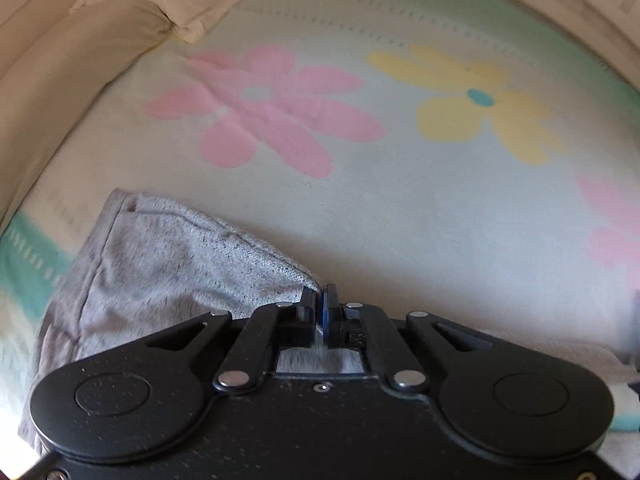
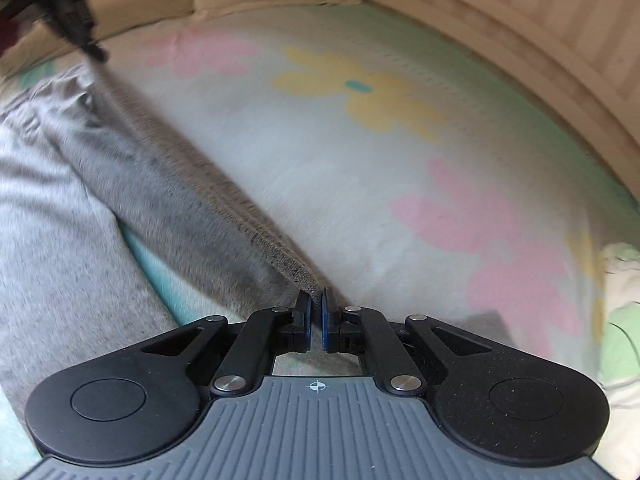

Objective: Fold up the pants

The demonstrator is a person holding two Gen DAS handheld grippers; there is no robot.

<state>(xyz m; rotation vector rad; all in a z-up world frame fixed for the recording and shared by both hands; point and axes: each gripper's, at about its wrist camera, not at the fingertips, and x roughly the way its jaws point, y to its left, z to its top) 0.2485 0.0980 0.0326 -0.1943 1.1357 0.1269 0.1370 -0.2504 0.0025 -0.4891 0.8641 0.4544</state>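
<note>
Both claws (image 1: 319, 298) (image 2: 316, 300) pinching grey pants (image 1: 160, 248), edge lifted

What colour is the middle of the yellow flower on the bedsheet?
Teal, a small oval spot in the yellow flower. The left wrist view shows it best.

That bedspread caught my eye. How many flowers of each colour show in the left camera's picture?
Pink flowers: 2, one cut off at the right edge
Yellow flowers: 1
Total: 3
</note>
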